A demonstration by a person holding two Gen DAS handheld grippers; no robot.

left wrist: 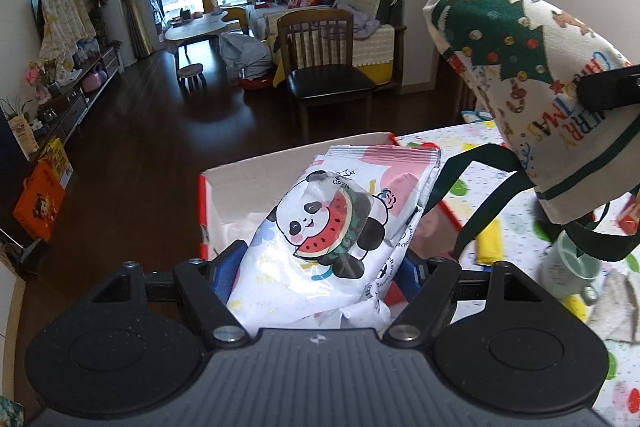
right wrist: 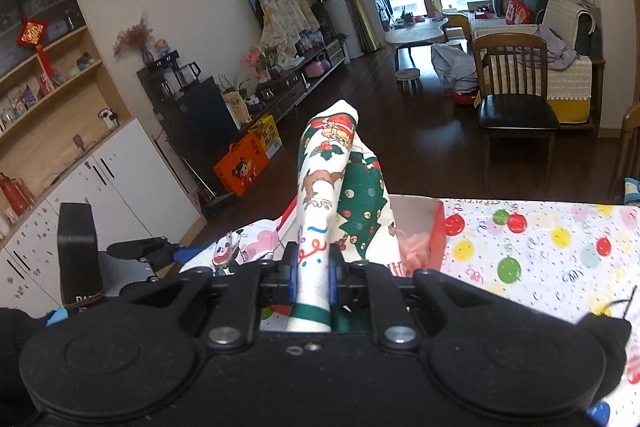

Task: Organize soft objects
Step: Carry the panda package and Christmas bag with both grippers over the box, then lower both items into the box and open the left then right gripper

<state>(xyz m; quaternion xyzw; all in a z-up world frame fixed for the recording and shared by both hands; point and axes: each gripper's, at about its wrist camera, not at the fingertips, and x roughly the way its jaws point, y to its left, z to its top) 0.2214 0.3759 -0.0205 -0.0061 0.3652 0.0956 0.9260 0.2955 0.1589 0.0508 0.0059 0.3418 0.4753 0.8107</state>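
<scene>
Living room, table (right wrist: 540,259) under dotted cloth. Left gripper (left wrist: 316,267) clamps panda wipes pack (left wrist: 332,227), long axis pointing ahead into cardboard box (left wrist: 280,175). Right gripper (right wrist: 314,267) pinches Christmas bag (right wrist: 344,195) above, right of box; left is nearer.

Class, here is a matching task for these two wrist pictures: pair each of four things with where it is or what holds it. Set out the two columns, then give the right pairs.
Things:
1. panda wipes pack
2. Christmas cloth bag
3. cardboard box
4. green mug

Places:
A. standing on the dotted tablecloth, under the hanging bag
B. gripped by the right tongs, lifted above the table
C. at the table's edge, wipes pack reaching into it
D. gripped by the left tongs

Pairs: 1-D, 2-B, 3-C, 4-A
</scene>
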